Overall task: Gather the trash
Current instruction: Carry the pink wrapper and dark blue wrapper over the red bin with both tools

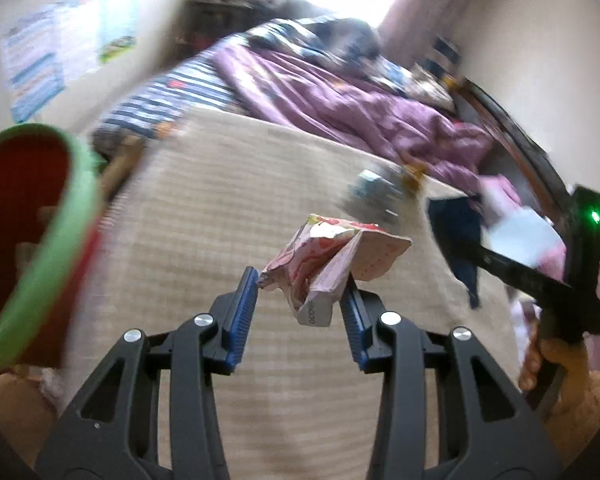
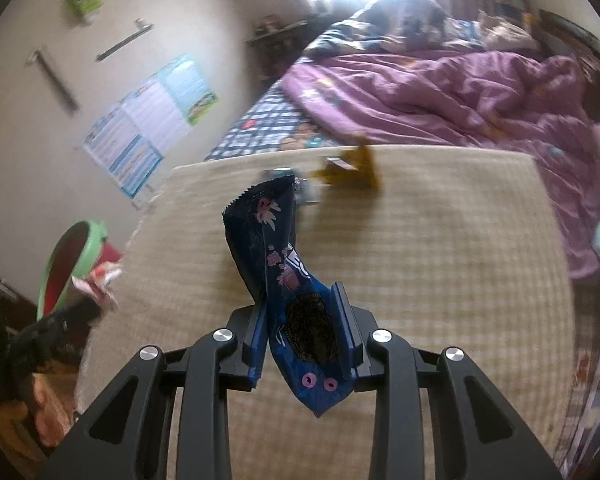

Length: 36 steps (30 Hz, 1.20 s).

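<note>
Two wrappers lifted over the beige woven mat [image 2: 419,240], green-rimmed red bin [image 1: 40,240] at its left edge.

Nothing can be made out inside the bin. Most of the mat lies bare; a brown wrapper [image 2: 351,172] sits near its far edge. The left gripper [image 1: 300,284] clamps a crumpled pink-and-white wrapper [image 1: 323,260]; the right gripper [image 2: 300,312] is closed on a dark blue biscuit wrapper [image 2: 276,256].
</note>
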Each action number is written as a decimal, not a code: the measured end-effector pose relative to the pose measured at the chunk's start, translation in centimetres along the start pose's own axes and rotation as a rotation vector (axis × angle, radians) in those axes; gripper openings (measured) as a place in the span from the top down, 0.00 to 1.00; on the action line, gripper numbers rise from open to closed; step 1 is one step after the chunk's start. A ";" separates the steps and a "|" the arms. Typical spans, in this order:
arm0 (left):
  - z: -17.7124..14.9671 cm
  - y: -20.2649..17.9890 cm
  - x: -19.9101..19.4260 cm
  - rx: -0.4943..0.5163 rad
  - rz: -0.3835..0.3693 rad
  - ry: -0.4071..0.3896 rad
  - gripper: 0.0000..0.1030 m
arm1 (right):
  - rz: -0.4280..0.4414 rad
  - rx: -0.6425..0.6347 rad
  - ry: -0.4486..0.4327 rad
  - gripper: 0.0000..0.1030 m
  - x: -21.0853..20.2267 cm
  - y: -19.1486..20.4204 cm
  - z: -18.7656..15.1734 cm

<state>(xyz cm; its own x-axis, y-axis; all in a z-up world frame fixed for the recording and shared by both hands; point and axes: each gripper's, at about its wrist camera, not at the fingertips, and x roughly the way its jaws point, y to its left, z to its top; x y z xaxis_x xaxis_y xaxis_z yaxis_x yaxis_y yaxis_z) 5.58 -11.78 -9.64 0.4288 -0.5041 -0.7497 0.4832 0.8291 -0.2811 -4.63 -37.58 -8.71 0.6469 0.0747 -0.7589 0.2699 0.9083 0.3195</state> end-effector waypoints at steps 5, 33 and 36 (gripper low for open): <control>0.1 3.5 -3.2 -0.051 0.077 -0.061 0.62 | 0.063 -0.070 0.010 0.71 1.0 4.1 0.1; -0.4 10.6 -8.1 -0.184 0.272 -0.168 0.62 | 0.259 -0.275 0.027 0.70 2.8 16.7 0.5; -0.5 11.6 -8.4 -0.212 0.296 -0.174 0.62 | 0.266 -0.284 0.029 0.70 2.7 17.2 0.5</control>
<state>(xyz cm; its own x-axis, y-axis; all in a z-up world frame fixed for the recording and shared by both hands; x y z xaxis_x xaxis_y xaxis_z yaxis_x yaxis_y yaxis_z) 7.21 2.20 -6.89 0.6575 -0.2541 -0.7094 0.1588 0.9670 -0.1992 2.11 -21.99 -5.03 0.6462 0.3313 -0.6875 -0.1155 0.9329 0.3410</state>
